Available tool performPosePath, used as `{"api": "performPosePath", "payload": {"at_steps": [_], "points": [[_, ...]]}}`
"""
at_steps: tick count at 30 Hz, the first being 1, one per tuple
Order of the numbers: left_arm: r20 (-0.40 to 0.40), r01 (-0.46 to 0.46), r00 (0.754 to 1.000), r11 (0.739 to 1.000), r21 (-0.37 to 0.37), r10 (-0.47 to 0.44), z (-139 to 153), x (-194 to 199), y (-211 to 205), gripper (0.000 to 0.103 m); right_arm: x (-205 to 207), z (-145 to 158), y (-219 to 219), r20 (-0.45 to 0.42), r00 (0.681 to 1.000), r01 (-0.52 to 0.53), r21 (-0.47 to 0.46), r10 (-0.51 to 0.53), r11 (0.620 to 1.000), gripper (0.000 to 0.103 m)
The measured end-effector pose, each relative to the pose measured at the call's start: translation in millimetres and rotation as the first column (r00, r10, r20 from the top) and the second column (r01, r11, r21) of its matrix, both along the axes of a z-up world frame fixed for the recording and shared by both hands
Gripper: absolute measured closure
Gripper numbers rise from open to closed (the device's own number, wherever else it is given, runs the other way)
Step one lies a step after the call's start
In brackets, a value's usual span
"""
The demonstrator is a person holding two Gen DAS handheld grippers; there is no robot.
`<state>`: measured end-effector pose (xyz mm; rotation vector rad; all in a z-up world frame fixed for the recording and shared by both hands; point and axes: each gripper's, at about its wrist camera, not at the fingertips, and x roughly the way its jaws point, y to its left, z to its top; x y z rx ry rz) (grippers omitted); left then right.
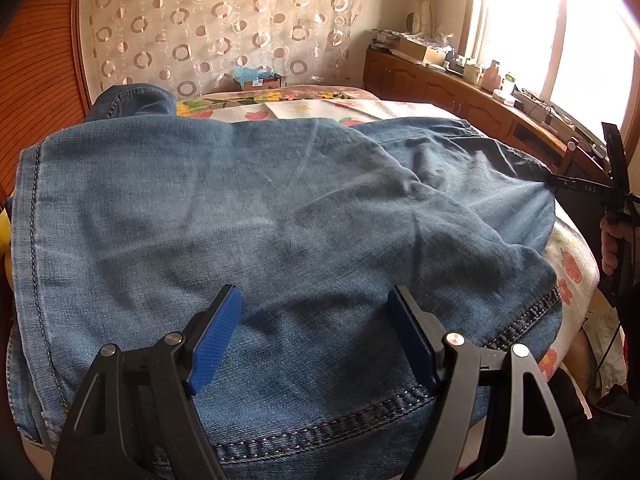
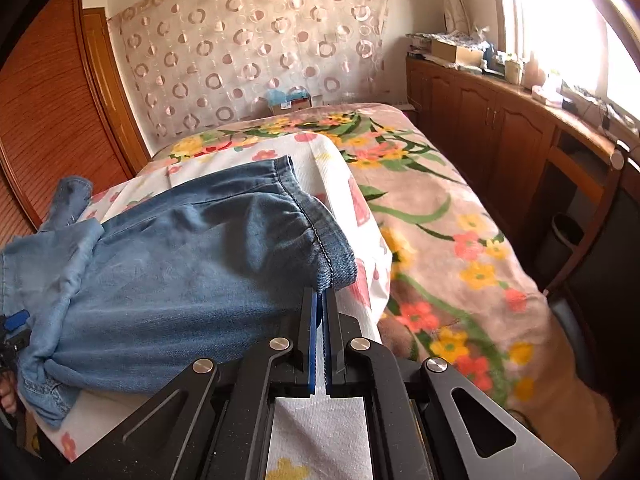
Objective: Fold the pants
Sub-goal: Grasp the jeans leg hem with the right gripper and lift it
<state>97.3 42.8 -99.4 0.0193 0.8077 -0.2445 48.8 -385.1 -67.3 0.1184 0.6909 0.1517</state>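
Observation:
Blue denim pants [image 1: 260,220] lie folded over on the flowered bed and fill the left wrist view. My left gripper [image 1: 314,300] is open just above the denim near a stitched hem; nothing is between its blue pads. In the right wrist view the pants [image 2: 168,272] lie to the left. My right gripper [image 2: 320,300] is shut on the hemmed corner of the pants [image 2: 334,268]. It also shows at the far right of the left wrist view [image 1: 560,182], pinching the denim edge.
The bed carries a white flowered sheet [image 2: 352,208] over a pink floral blanket [image 2: 460,248]. Wooden cabinets [image 2: 500,128] with clutter stand along the window at right. A wooden wardrobe [image 2: 48,112] stands at left, and a patterned curtain [image 2: 248,52] hangs behind.

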Motion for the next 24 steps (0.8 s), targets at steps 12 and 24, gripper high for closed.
{"api": "performPosePath", "payload": {"at_steps": [12, 24], "points": [[-0.004, -0.022, 1.0, 1.0, -0.007, 0.022, 5.6, 1.6, 4.8, 0.026, 3.1, 21.2, 9.4, 0.073, 0.997, -0.015, 0.003, 0.015, 1.0, 0.101], [0.074, -0.043, 0.996, 0.999, -0.028, 0.045, 37.9, -14.0, 17.5, 0.026, -33.3, 114.2, 92.6, 0.301, 0.92, -0.246, -0.059, 0.252, 0.967, 0.101]]}}
